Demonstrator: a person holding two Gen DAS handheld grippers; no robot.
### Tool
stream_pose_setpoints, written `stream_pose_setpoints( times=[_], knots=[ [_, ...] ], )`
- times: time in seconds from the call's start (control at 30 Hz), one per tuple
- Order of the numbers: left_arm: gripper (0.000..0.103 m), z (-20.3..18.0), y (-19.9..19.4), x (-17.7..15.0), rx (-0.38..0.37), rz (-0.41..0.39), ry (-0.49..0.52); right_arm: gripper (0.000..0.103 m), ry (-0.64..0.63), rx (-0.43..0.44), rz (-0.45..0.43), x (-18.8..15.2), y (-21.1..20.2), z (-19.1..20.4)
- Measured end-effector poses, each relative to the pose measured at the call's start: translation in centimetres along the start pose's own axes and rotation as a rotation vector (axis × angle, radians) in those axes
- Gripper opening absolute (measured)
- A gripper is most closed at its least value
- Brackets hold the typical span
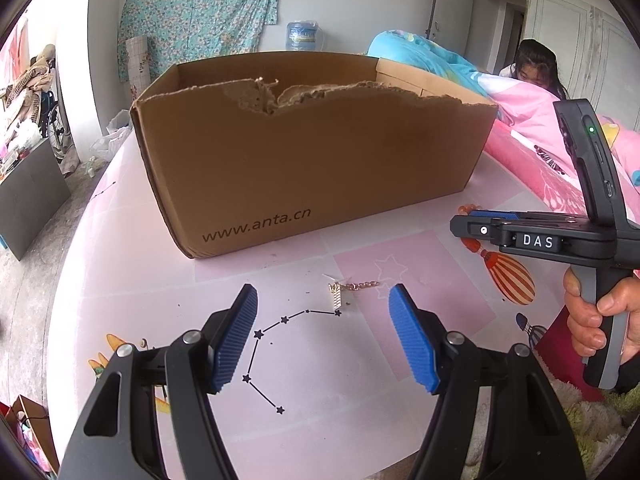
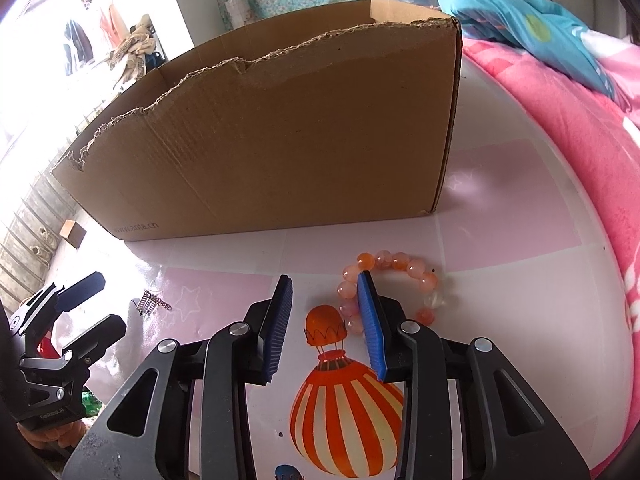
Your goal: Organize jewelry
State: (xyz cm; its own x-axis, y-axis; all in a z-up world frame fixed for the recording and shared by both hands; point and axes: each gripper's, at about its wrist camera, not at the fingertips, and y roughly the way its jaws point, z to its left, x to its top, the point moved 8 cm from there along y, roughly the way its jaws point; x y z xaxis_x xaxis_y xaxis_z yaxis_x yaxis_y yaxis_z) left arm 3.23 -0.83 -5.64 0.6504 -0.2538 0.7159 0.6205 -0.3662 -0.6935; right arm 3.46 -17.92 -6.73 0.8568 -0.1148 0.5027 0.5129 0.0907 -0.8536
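We see a pink tabletop (image 1: 152, 280) printed with stars and striped balloons, and on it, at the far side, a large brown cardboard box (image 1: 312, 160) with a ragged torn front edge, open at the top. A pink and blue quilt (image 2: 560, 92) lies heaped along the right of the table.

Two pieces of jewelry lie in front of the box, well apart. The orange-and-pink beaded bracelet (image 2: 412, 268) lies flat as a loop to the right, just beyond the printed balloon. The small gold chain (image 1: 362, 285) with its little spiral pendant (image 1: 336, 298) lies to the left, its length running roughly across the view.

We judge the bracelet to be the piece in hand, and the right gripper (image 2: 326, 280) is clearly the nearer one. It points steeply down at the table, tips low, and the bracelet lies just ahead and to the right of its centre line: the right-hand pad (image 2: 370, 312) stands over the left arc of the loop, so most of the beads fall outside the jaws. They are partly open and nothing is held; we cannot tell if that pad touches a bead. A small shift to the right looks needed.

The left gripper (image 1: 324, 292) hovers with its jaws wide and empty, angled down, the chain just beyond its tips and between them. A hand (image 1: 596, 320) wraps the right gripper's grey handle.
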Motion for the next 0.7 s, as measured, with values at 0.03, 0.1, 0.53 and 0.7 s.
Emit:
stream_pose_setpoints(
  times=[0.03, 0.1, 0.53, 0.7],
  knots=[
    [0.066, 0.0, -0.1, 0.0, 0.004, -0.003, 0.004, 0.029, 0.002, -0.001, 0.0, 0.0, 0.0, -0.1],
    [0.066, 0.0, -0.3, -0.1, 0.009, -0.004, 0.008, 0.027, 0.01, 0.004, 0.0, 0.0, 0.0, -0.2],
    [0.066, -0.1, -0.7, -0.8, 0.022, -0.012, 0.032, 0.015, 0.078, 0.057, -0.007, 0.3, 0.0, -1.6],
    [0.05, -0.5, -0.2, -0.5, -0.012, 0.003, 0.023, 0.015, 0.077, 0.059, -0.005, 0.1, -0.1, -1.7]
  ],
)
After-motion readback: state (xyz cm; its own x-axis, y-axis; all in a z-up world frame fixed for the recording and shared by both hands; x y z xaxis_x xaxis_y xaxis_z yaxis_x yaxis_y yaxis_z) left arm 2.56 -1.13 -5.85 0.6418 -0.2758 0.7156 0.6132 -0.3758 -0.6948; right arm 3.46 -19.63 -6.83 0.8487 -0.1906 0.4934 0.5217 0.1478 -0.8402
